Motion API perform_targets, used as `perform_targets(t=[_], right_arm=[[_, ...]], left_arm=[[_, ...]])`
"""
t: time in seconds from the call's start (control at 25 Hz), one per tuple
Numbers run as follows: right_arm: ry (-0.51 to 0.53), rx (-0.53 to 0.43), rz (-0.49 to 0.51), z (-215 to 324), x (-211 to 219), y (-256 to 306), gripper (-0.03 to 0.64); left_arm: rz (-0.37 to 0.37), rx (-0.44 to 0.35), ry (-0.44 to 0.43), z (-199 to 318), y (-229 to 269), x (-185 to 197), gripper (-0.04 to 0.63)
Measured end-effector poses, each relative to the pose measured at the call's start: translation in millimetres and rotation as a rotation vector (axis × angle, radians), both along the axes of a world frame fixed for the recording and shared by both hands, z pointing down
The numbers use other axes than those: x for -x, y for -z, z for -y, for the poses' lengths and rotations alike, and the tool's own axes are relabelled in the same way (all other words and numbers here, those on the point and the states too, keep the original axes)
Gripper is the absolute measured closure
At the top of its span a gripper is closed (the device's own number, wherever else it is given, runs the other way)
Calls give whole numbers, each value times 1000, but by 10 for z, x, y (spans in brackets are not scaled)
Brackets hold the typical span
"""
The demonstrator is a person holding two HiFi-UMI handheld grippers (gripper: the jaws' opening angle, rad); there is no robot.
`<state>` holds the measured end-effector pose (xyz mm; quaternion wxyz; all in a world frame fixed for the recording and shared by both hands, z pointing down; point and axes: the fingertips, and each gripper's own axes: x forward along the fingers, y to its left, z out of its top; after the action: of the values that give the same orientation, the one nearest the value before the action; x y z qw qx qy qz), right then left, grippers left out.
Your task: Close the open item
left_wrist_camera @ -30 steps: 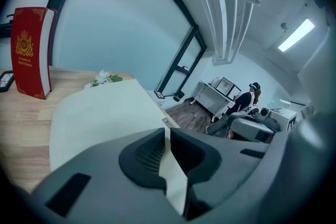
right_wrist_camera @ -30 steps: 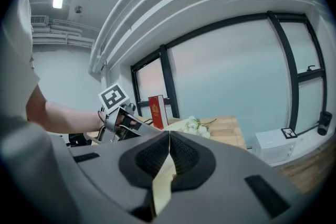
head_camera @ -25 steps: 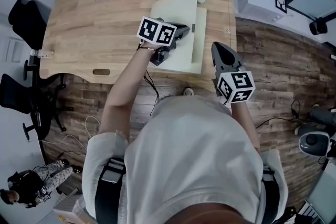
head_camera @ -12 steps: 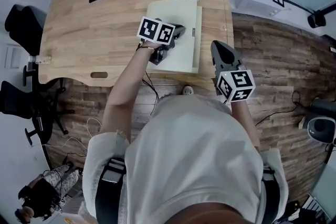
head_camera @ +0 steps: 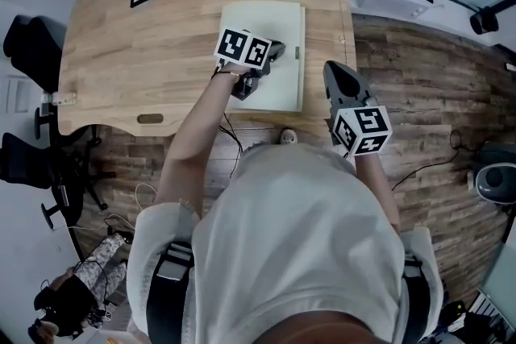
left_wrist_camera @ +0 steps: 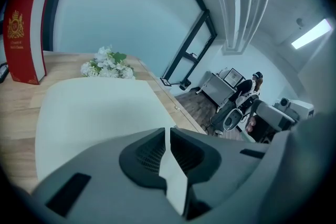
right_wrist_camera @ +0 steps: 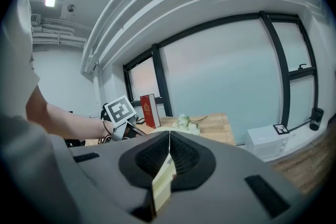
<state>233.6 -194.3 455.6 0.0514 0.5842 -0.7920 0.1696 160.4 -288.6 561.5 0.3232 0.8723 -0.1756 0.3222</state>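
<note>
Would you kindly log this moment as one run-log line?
left gripper: fingers together, on pale green rectangular folder | right gripper: fingers together, empty, clear of folder | folder: looks closed

- The left arm (head_camera: 192,142) reaches forward, bare and nearly straight from a short sleeve. The left gripper (head_camera: 276,52) tips downward at its end, marker cube (head_camera: 243,48) facing up.
- Its jaws stand together, with only a thin slit between the tips.
- The right arm (head_camera: 385,193) is bent and kept close to the torso. The right gripper (head_camera: 334,76) is drawn back nearer the body and points ahead, almost level, with its marker cube (head_camera: 363,131) at the rear.
- Its jaws are likewise closed, tip to tip.
</note>
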Motion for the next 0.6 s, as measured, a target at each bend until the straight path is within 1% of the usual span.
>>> perform_targets(t=[0.16, 0.6], right_arm=[[-9, 4, 1, -4, -42, -2, 598], [-8, 11, 1, 24, -63, -28, 597]], left_arm=[[9, 18, -5, -27, -72, -33, 549], [25, 29, -8, -40, -184, -79, 549]])
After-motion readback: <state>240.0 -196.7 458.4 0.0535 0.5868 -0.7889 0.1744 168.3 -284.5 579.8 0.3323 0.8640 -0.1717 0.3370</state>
